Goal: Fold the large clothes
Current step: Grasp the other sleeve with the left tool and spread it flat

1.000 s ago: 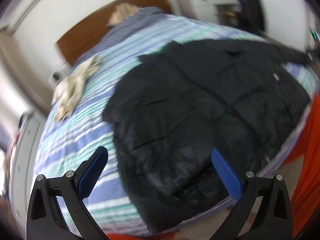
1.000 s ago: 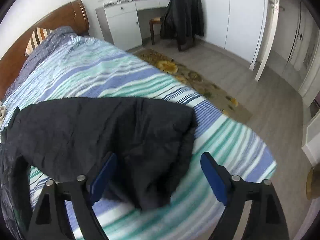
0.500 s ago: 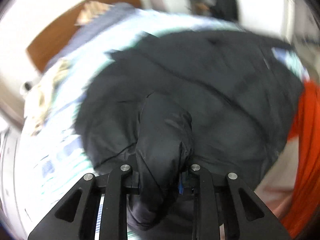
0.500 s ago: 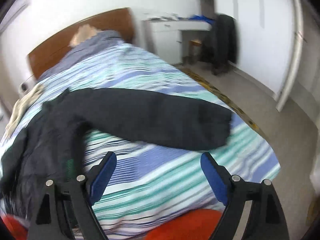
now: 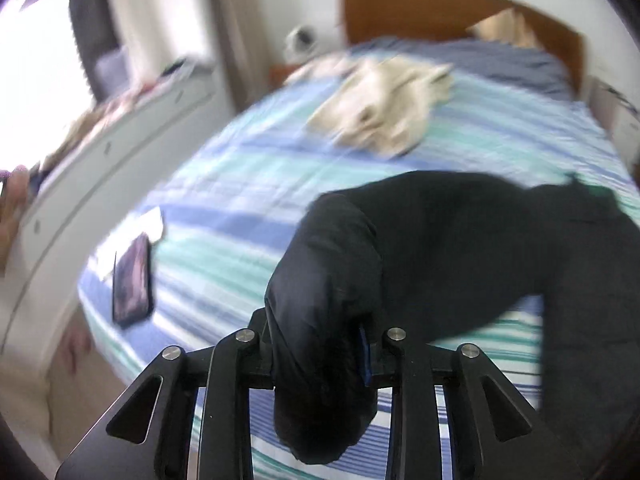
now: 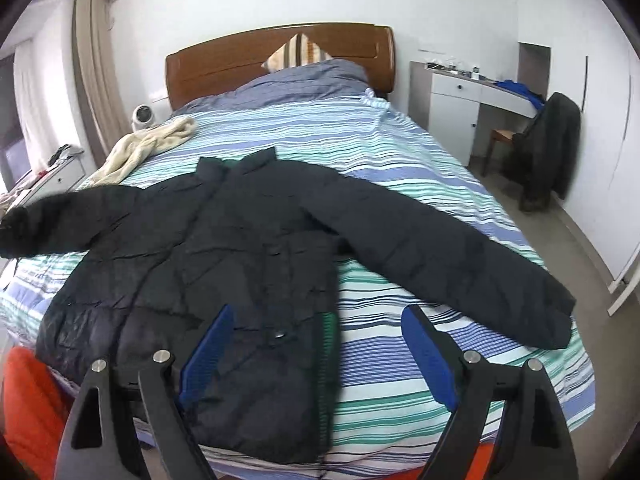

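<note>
A large black padded jacket (image 6: 248,248) lies front up on the striped bed (image 6: 360,144), collar toward the headboard, both sleeves spread out. My left gripper (image 5: 320,356) is shut on the cuff of the jacket's left sleeve (image 5: 332,280) and holds it out over the bed's left side; that raised cuff also shows in the right wrist view (image 6: 24,228). My right gripper (image 6: 316,356) is open and empty above the jacket's hem at the foot of the bed. The right sleeve (image 6: 460,256) lies flat, reaching the bed's right edge.
A cream garment (image 6: 148,144) lies crumpled near the pillows (image 6: 296,56). A phone (image 5: 132,280) and a white paper lie on the bed's left edge. A white desk (image 6: 472,92) and a chair with a dark coat (image 6: 548,152) stand on the right. Orange cloth (image 6: 28,408) is at the foot.
My left gripper closed on the left sleeve cuff and swung it out to the left of the bed. My right gripper pulled back to the foot, leaving the right sleeve spread flat.
</note>
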